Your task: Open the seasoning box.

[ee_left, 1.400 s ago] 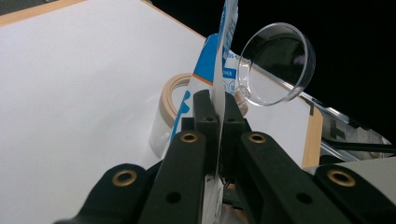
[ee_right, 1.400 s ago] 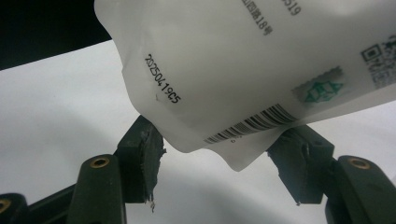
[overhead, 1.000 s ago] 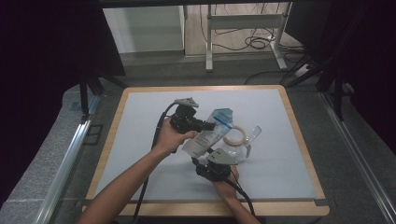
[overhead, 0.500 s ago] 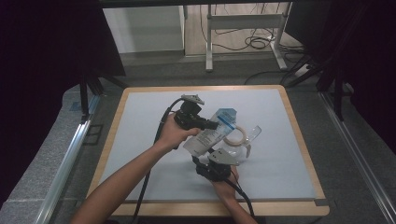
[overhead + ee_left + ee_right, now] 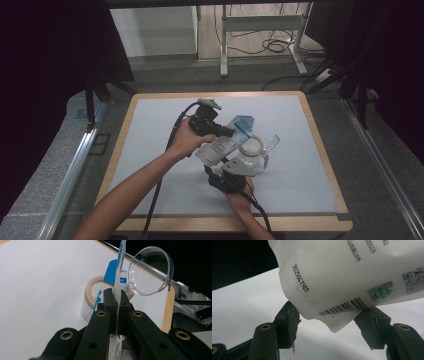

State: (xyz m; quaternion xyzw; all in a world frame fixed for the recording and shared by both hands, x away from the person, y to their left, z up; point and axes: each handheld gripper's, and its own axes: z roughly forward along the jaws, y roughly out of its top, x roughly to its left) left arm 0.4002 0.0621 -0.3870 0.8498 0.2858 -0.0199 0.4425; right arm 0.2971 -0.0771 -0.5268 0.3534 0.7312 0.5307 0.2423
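A white pouch with a blue top (image 5: pixel 226 142) hangs tilted above the table, held at both ends. My left gripper (image 5: pixel 229 132) is shut on its upper side edge, and the left gripper view shows the pouch (image 5: pixel 119 267) edge-on between the jaws of my left gripper (image 5: pixel 117 296). My right gripper (image 5: pixel 217 165) comes up from below. Its jaws stand wide, and the pads (image 5: pixel 291 315) of my right gripper (image 5: pixel 329 315) press both sides of the pouch's barcode end (image 5: pixel 342 270). Just beyond the pouch a clear cup with a handle (image 5: pixel 150 272) leans over a tan-rimmed clear jar (image 5: pixel 89 291).
The pale mat (image 5: pixel 150 150) sits in a wooden frame (image 5: pixel 324 150). The jar (image 5: pixel 252 147) and the cup (image 5: pixel 270 141) stand right of the grippers. Cables trail from both hands toward the front edge. Metal rails run along both sides of the table.
My left gripper has edged slightly to the right with the pouch's top. The right gripper has stayed in place under the pouch.
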